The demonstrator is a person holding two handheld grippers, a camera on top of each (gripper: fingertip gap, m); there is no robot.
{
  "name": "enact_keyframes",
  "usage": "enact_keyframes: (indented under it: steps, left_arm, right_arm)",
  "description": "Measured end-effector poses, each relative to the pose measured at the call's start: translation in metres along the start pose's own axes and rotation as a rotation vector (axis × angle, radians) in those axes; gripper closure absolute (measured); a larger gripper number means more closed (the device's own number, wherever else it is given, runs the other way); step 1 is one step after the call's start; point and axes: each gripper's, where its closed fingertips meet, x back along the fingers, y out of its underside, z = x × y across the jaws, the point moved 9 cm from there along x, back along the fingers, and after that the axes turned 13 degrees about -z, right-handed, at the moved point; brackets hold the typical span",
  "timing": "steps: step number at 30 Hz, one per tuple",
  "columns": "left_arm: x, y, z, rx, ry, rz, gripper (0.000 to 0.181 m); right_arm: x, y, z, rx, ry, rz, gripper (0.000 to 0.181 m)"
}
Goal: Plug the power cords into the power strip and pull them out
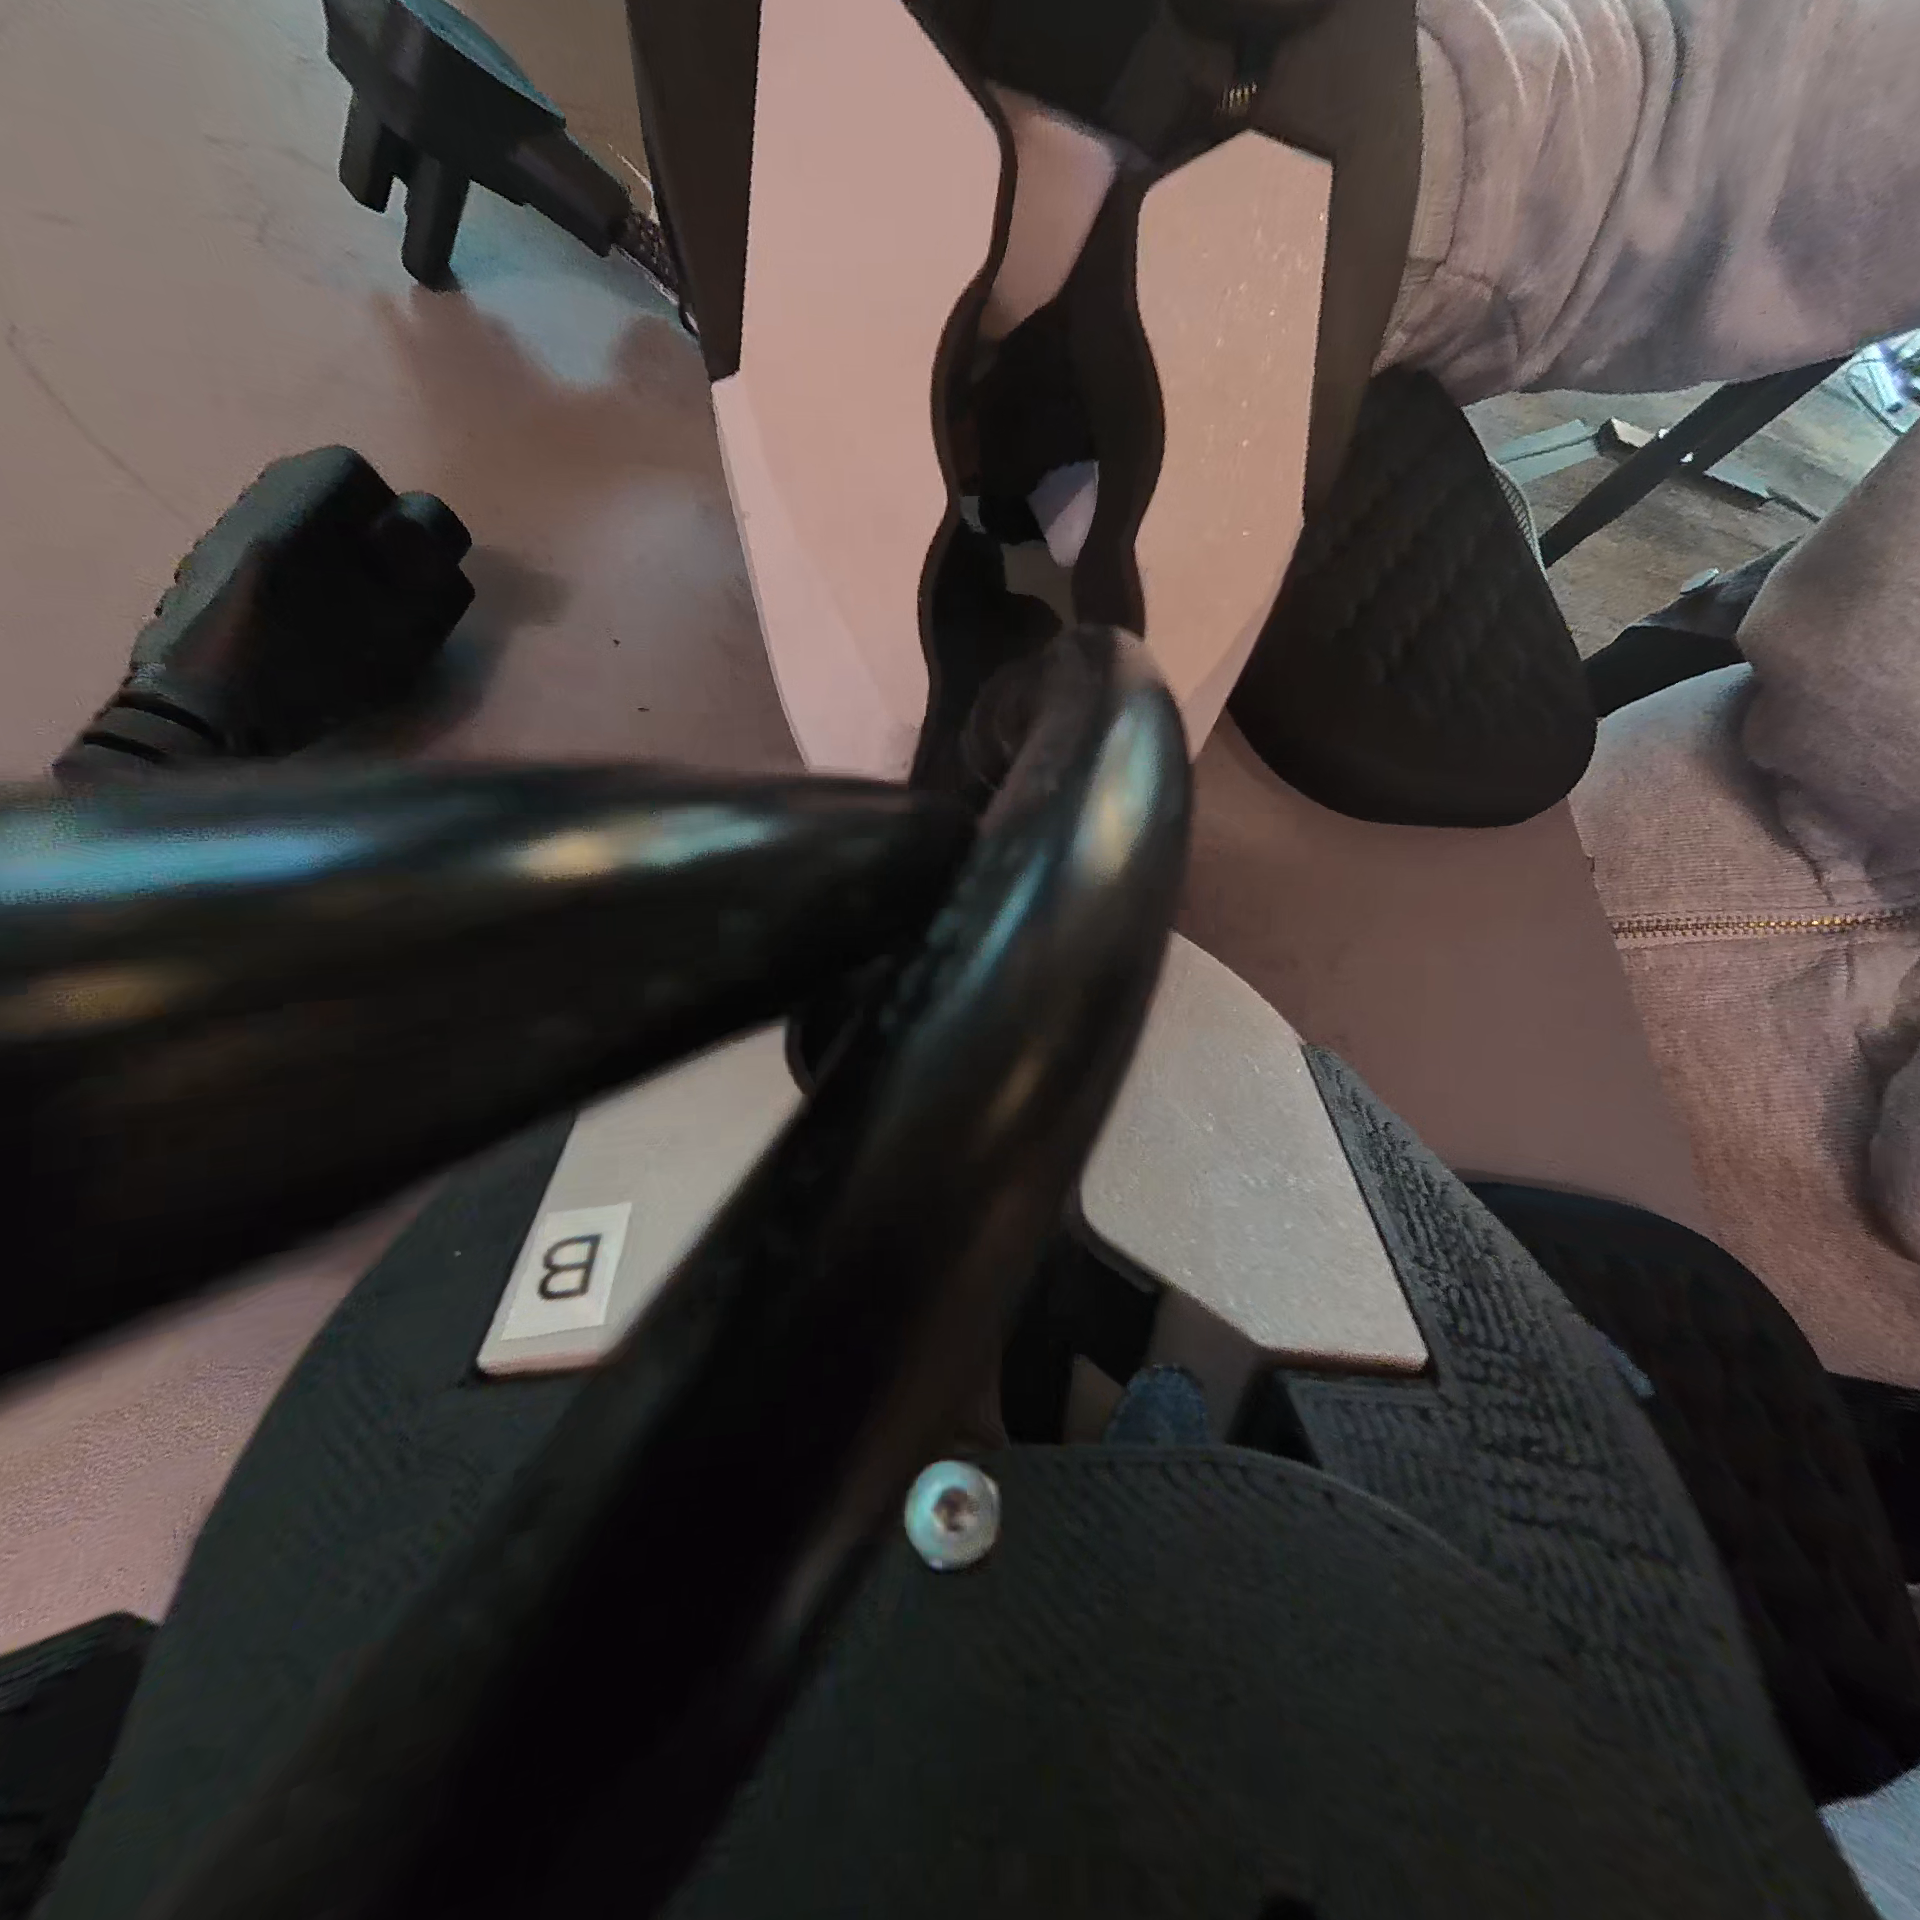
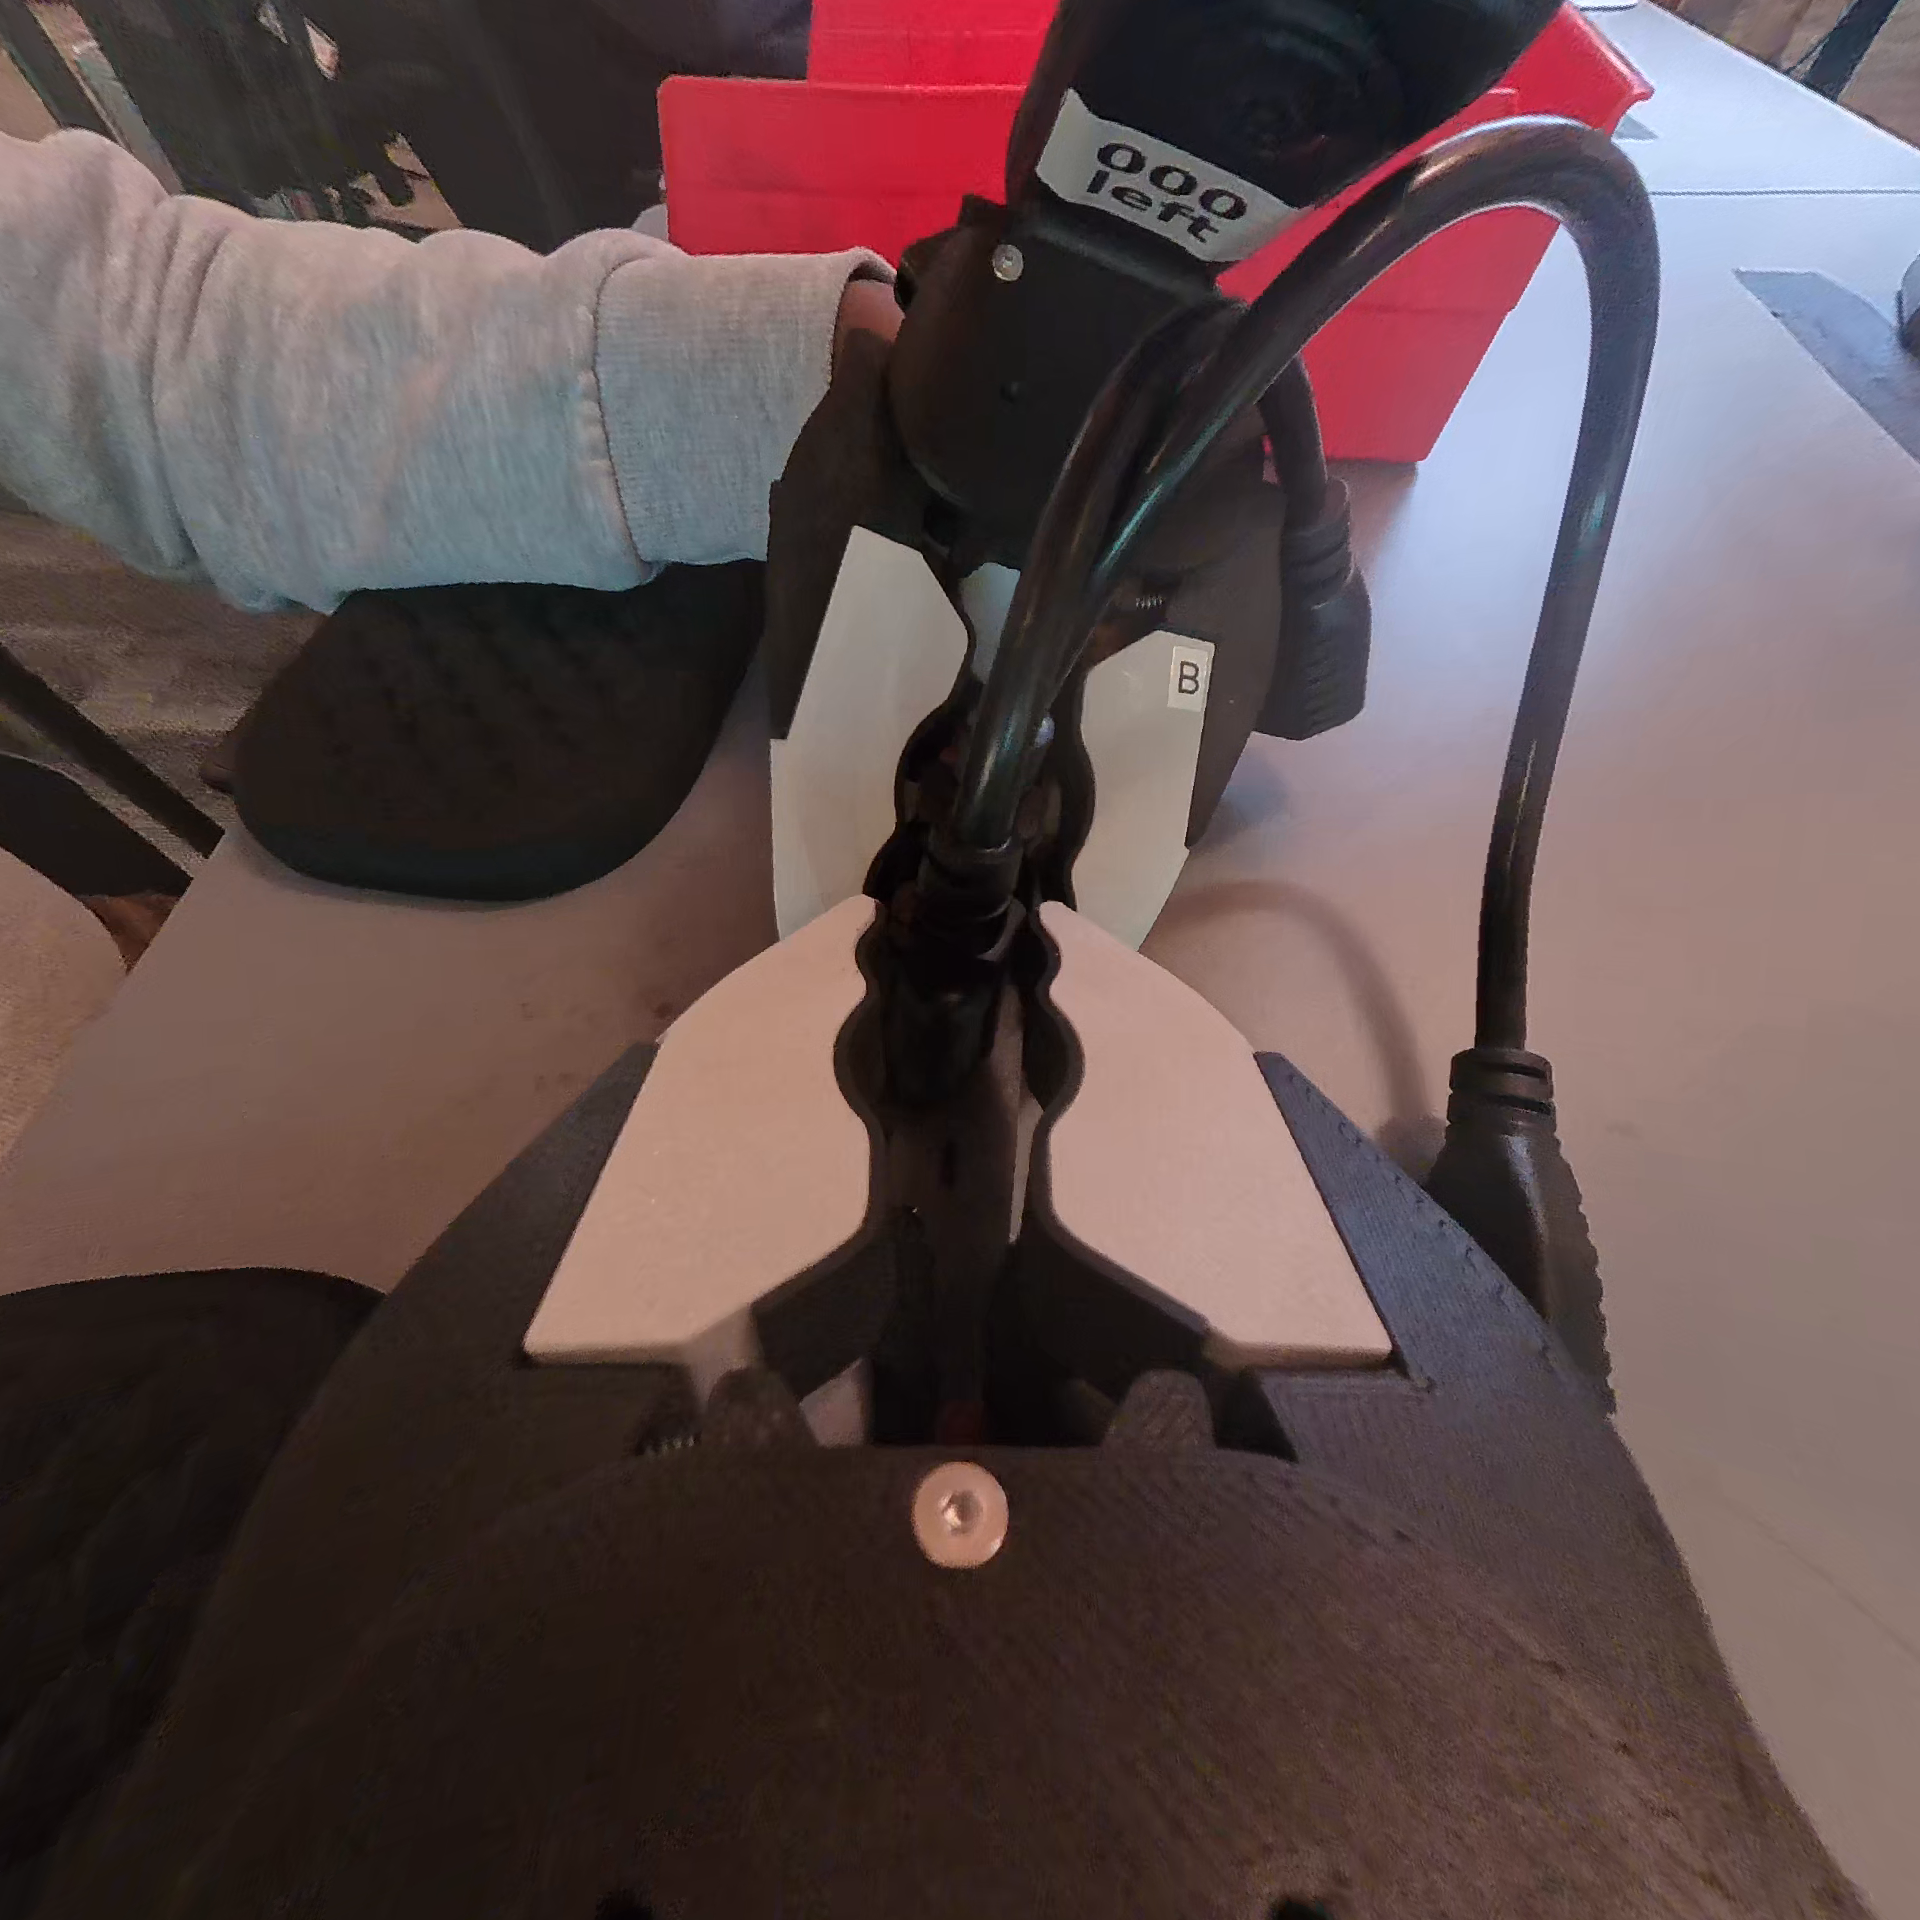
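A thick black power cord [image 2: 1049, 582] loops up between the two grippers, which face each other tip to tip over the grey table [image 2: 416, 1039]. My right gripper [image 2: 951, 935] is shut on the cord's black plug end [image 2: 935, 997]. My left gripper [image 2: 977, 862] is closed around the same cord just beyond it. In the left wrist view the cord [image 1: 416, 883] crosses close to the lens and hides my left gripper's [image 1: 1039, 810] tips. The right gripper [image 1: 1039, 623] shows opposite. No power strip is visible in either view.
A second black cord [image 2: 1590, 416] arcs down to a plug [image 2: 1507, 1174] on the table at the right. Two loose black plugs [image 1: 301, 613] [image 1: 447, 135] lie to the left. A red bin [image 2: 1403, 312] stands behind. A grey sleeve [image 2: 364, 395] and a black textured pad [image 2: 468, 727] are at the table's left edge. Less than 4 cm separates the two grippers' tips.
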Motion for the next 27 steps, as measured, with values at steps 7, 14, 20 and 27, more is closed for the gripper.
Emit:
enact_keyframes:
  steps: [7,14,20,27]
  left_arm:
    - [-0.0005,-0.0003,-0.0011,0.037,0.020,0.011,0.139]
    - [-0.0007,-0.0005,0.0004,0.016,0.008,0.000,0.136]
    - [-0.0005,-0.0003,0.0032,-0.003,-0.027,-0.019,0.137]
    - [-0.0005,-0.0021,0.0061,-0.039,-0.082,-0.061,0.139]
  right_arm:
    - [0.0031,0.0034,0.0039,-0.032,-0.038,0.019,0.158]
    - [-0.0001,-0.0015,-0.0001,-0.023,-0.020,0.004,0.158]
    - [0.0013,0.0001,-0.0011,0.034,-0.005,-0.004,0.158]
    - [-0.0002,-0.0035,-0.0049,0.092,0.026,-0.040,0.158]
